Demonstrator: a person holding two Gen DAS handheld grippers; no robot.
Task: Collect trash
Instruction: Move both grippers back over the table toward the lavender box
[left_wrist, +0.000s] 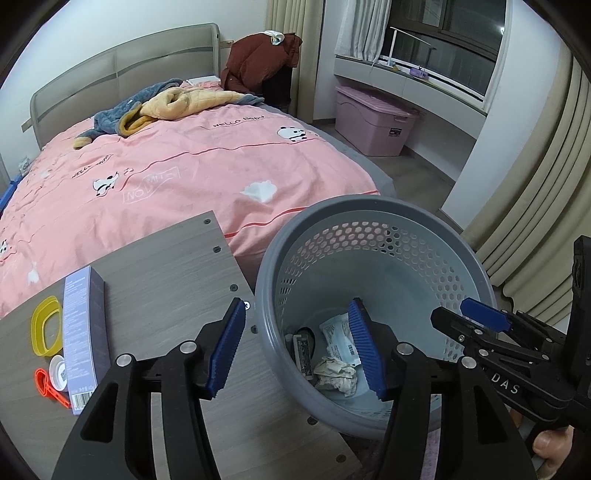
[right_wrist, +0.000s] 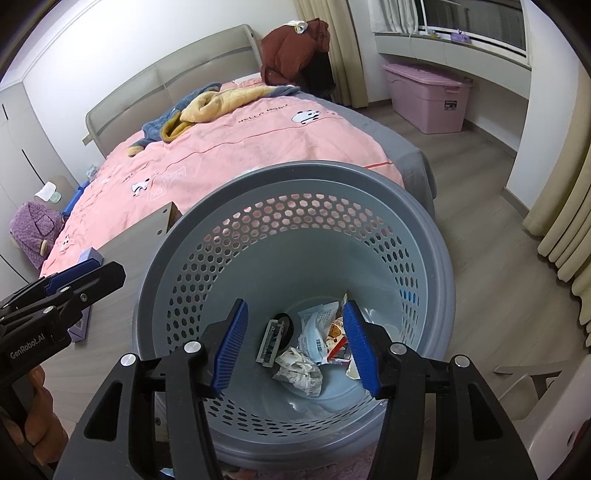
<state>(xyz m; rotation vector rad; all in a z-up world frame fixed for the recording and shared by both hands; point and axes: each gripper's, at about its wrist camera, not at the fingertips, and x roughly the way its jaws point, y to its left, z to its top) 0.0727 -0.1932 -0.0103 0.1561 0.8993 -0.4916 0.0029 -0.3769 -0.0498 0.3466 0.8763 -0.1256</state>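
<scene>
A grey perforated waste basket (left_wrist: 373, 206) (right_wrist: 295, 173) stands beside a wooden table. It holds a crumpled paper ball (left_wrist: 338, 373) (right_wrist: 301, 371), a white wrapper (left_wrist: 338, 338) (right_wrist: 316, 330), a flat dark item (right_wrist: 273, 341) and a colourful snack wrapper (right_wrist: 336, 338). My left gripper (left_wrist: 297, 350) is open and empty, straddling the basket's near rim at the table edge. My right gripper (right_wrist: 293, 349) is open and empty above the basket's mouth. It also shows in the left wrist view (left_wrist: 480, 321). The left gripper shows in the right wrist view (right_wrist: 85, 275).
On the table (left_wrist: 166, 280) lie a lilac box (left_wrist: 83, 339), a yellow ring (left_wrist: 46, 325), a white cap (left_wrist: 59, 371) and an orange strip (left_wrist: 50, 387). A pink-covered bed (left_wrist: 184, 173) lies behind, a pink storage bin (left_wrist: 373, 120) by the window, curtains (left_wrist: 535, 206) at right.
</scene>
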